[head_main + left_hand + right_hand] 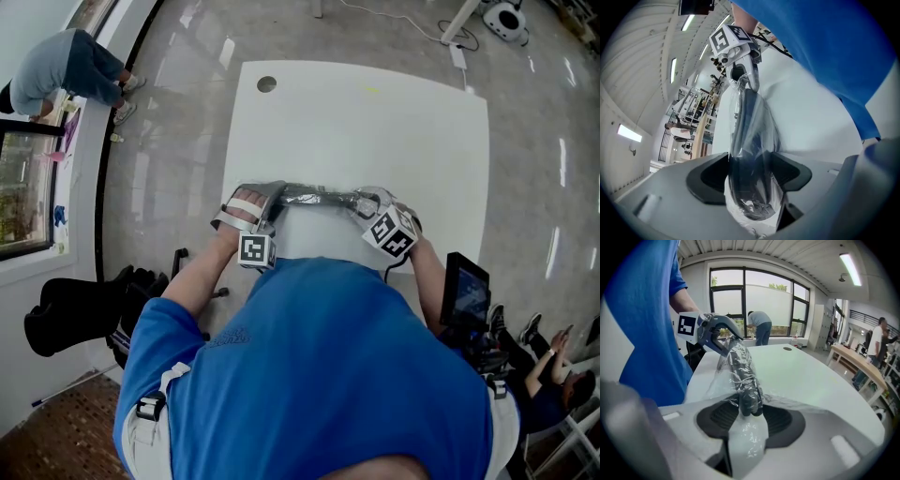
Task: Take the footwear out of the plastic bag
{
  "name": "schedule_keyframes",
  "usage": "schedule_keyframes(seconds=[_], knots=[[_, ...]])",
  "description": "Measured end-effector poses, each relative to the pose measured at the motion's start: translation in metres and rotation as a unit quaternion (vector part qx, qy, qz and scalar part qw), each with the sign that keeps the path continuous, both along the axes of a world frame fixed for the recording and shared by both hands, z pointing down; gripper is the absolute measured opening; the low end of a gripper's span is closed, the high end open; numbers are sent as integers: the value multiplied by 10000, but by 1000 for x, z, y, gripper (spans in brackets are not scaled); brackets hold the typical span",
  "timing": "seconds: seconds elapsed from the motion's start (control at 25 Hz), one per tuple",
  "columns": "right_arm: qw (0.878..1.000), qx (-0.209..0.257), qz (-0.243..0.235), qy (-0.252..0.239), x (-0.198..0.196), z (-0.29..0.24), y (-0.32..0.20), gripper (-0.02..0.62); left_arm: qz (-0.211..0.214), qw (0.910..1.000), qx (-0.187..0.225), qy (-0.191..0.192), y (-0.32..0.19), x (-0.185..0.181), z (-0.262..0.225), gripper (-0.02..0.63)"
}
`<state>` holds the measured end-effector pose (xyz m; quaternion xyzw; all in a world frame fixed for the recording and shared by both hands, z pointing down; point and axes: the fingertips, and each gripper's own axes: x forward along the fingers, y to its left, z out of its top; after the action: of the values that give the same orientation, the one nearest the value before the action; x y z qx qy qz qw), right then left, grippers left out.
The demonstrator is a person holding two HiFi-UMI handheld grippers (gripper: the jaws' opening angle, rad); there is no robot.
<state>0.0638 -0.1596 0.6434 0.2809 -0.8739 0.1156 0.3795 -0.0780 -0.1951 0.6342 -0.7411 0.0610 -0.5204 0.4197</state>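
White table (375, 122): the largest surface shown, bare except along its near edge, where the work is being done by a person in a blue shirt (319, 375).

Plastic bag (317, 197): clear and crumpled, stretched between the two grippers at that near edge. Whether it rests on the table or is carried just above it cannot be told.

Footwear (745, 376): a dark, narrow item, entirely enclosed in the bag. Its long axis is laid from one gripper to the other, left to right in the head view, so that each gripper is met by one end and neither hand is nearer.

Left gripper (751, 171): closed at a middling width on the bag, with one end of the footwear clamped through the film.

Right gripper (746, 412): jaws parted. The other end of the footwear stands between the pads (780, 420), with loose film hanging below; no firm pressing by the pads is seen.

The bag's mouth cannot be located. It is judged that the footwear is to be drawn out along its long axis, so a fresh hold is probably required at the right end while the left end is kept anchored.
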Motion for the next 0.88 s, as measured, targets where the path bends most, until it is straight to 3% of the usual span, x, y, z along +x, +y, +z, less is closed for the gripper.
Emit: schedule_keyframes(seconds=[0.28, 0.88], knots=[[9988, 287, -193, 359, 3, 0, 5, 94, 78, 9999, -131, 12, 0, 1, 1, 299], [9945, 373, 76, 972, 60, -4, 27, 84, 304, 9984, -275, 385, -6, 14, -9, 217]])
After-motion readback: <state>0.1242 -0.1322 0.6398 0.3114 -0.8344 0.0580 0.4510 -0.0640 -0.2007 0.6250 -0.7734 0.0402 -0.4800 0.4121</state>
